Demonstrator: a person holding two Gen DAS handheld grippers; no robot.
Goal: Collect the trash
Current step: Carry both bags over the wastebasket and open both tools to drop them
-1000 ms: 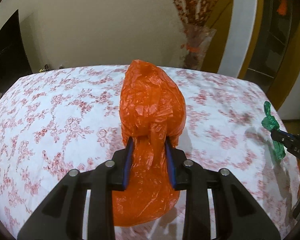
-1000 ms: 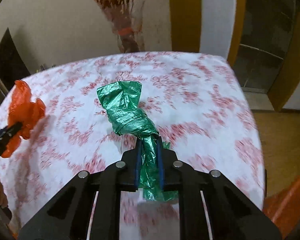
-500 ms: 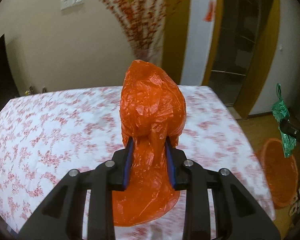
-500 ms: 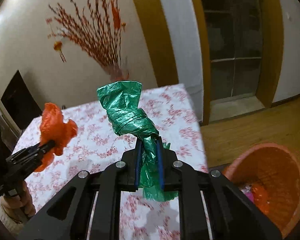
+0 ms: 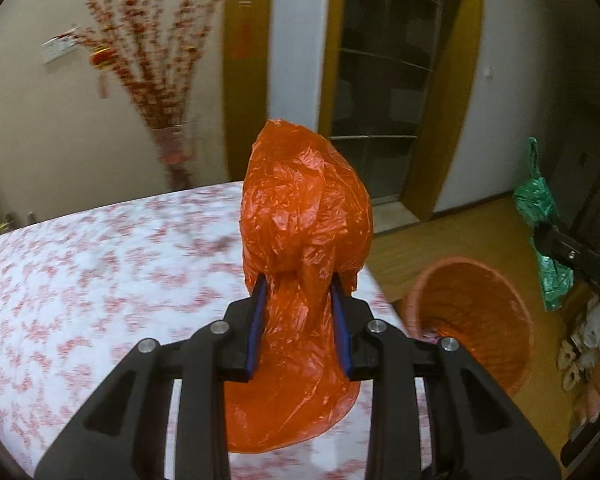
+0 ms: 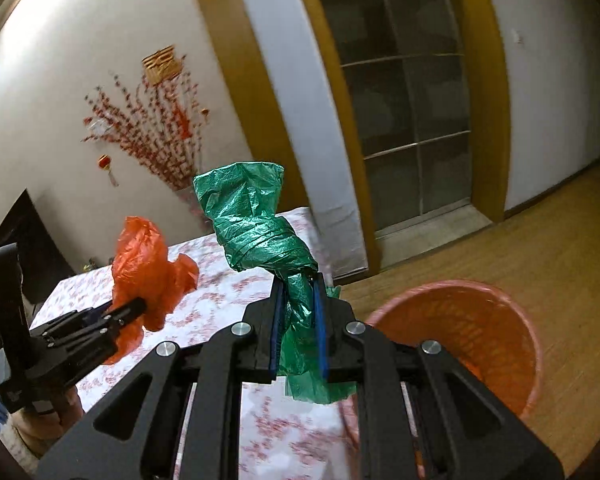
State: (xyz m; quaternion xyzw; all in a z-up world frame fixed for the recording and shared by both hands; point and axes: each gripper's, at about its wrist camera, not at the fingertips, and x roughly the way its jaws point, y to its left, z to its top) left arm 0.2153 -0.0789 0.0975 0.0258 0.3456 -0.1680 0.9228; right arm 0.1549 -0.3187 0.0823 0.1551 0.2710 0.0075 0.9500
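My left gripper [image 5: 299, 292] is shut on a crumpled orange plastic bag [image 5: 306, 216] and holds it in the air over the table's right edge. It also shows in the right wrist view [image 6: 150, 264]. My right gripper [image 6: 298, 284] is shut on a knotted green plastic bag [image 6: 256, 224], held above the floor beside an orange waste basket [image 6: 480, 344]. The green bag also shows in the left wrist view [image 5: 540, 208], to the right of the basket [image 5: 472, 312].
A table with a white, red-flowered cloth [image 5: 100, 280] lies to the left. A vase of red branches [image 5: 172, 152] stands by the wall behind it. A glass door with a yellow frame [image 6: 412, 92] and a wooden floor [image 6: 560, 248] are to the right.
Both grippers have swung right, off the table toward the orange basket, each still holding its bag. The basket has come into fuller view.
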